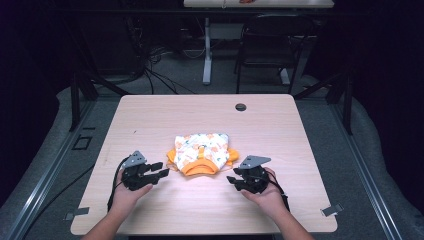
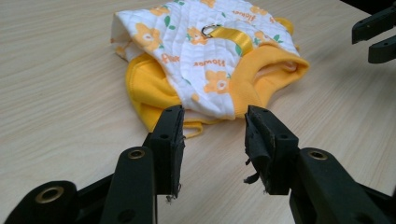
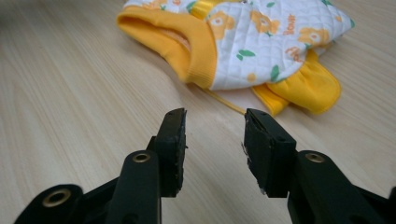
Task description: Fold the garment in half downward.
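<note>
Open left gripper (image 2: 214, 122), garment (image 2: 210, 51) just beyond

Small quilted white garment (image 1: 201, 153) printed with orange flowers, yellow ribbed trim, folded flat, laid mid-counter (image 1: 150, 115)

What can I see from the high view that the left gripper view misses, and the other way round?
The high view takes in the whole wooden table, both of the person's hands, the open right gripper, and a chair on the floor behind. The left gripper view gives close detail: the left gripper with its open jaws and frayed pads, a metal ring on a yellow strap, and "Flower" printed on the fabric. Both share the small yellow and white flowered garment lying free on the tabletop.
</note>
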`<state>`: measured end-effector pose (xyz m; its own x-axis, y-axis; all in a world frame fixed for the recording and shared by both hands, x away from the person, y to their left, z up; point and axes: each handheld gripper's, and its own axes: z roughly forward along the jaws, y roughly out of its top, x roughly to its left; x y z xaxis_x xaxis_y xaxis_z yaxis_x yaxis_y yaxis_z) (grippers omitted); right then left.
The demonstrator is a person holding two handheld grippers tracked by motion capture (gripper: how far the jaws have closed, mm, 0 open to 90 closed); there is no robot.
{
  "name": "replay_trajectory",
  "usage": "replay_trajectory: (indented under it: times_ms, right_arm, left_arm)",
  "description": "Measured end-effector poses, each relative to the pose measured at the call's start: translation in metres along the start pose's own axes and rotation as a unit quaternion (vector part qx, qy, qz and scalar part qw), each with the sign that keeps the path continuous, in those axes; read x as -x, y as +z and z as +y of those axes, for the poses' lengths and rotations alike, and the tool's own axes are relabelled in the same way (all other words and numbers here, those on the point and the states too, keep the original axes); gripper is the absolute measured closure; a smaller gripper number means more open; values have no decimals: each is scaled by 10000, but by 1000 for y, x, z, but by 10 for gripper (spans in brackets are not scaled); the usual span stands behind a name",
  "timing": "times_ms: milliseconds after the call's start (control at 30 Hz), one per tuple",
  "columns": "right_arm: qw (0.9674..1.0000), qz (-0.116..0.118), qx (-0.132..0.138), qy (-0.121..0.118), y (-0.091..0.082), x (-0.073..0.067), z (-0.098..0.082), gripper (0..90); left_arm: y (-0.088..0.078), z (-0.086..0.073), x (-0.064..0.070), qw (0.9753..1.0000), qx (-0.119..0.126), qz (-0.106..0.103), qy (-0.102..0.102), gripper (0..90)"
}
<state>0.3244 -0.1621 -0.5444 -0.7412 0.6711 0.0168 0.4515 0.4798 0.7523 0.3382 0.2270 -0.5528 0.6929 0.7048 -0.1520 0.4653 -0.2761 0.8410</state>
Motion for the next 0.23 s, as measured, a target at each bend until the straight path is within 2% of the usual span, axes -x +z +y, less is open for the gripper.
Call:
replay_trajectory:
  times_ms: [133, 233]
  right_arm:
    - [9998, -45, 50, 201, 0, 4, -7, 559]
    - [9997, -89, 27, 220, 1, 6, -10, 550]
  left_arm:
    - [-7, -4, -4, 9999, -45, 102, 46, 550]
    - [-7, -8, -6, 9998, -123, 131, 17, 547]
